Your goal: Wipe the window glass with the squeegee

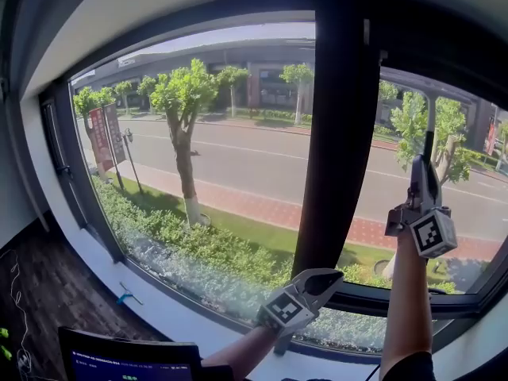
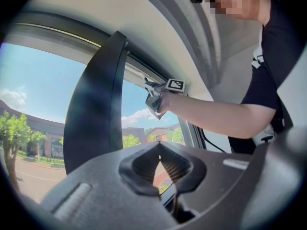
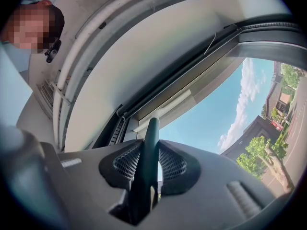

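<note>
The window glass (image 1: pixel 230 173) looks out on a street and trees. My right gripper (image 1: pixel 421 167) is raised against the right pane (image 1: pixel 468 189), shut on the squeegee's dark handle (image 1: pixel 429 137), which runs straight up from the jaws. In the right gripper view the dark green handle (image 3: pixel 150 143) is clamped between the pads and points at the top of the window frame; I cannot make out the blade. My left gripper (image 1: pixel 331 277) hangs low near the sill, below the dark mullion (image 1: pixel 333 133). Its jaws (image 2: pixel 160 164) are shut with nothing between them.
A white sill (image 1: pixel 182 320) runs under the window, with a small blue item (image 1: pixel 125 297) lying on it. A dark screen (image 1: pixel 131 361) stands at the bottom left, over dark wooden floor (image 1: pixel 40 284). The person's arm (image 2: pixel 216 116) reaches across the left gripper view.
</note>
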Demonstrator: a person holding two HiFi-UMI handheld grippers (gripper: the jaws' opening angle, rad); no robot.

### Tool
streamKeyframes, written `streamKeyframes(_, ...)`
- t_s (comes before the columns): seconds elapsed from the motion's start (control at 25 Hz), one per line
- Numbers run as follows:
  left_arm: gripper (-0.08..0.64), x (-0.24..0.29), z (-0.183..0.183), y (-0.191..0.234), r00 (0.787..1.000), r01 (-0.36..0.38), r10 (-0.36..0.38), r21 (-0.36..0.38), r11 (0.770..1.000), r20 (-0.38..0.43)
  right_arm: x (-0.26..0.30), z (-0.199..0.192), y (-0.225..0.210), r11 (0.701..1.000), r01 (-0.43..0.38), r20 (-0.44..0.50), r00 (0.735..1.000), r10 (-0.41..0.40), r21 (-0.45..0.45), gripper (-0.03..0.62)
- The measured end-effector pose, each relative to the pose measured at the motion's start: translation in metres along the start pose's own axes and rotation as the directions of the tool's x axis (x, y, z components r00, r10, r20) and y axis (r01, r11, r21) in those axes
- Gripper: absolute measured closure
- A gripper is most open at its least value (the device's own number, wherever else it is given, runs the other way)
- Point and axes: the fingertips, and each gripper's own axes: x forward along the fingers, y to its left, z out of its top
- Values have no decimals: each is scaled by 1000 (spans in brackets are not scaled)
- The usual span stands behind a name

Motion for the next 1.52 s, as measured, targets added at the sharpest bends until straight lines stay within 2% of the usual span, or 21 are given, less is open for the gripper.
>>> streamKeyframes(0.48, 558, -4, -6, -10, 1000, -3, 2, -17, 1000, -19, -24, -15, -6, 999, 27, -43, 999, -28, -32, 494)
streamKeyframes(0.88, 558, -11, -15, -16, 999, -11, 10, -34, 999, -38, -51, -33, -9, 993, 60, -101, 992, -71, -105, 494)
streamKeyframes(1.52, 558, -17, -26, -37, 998, -15, 10, -68, 998, -69, -95, -59, -6, 998, 69, -154, 986, -69, -7, 494)
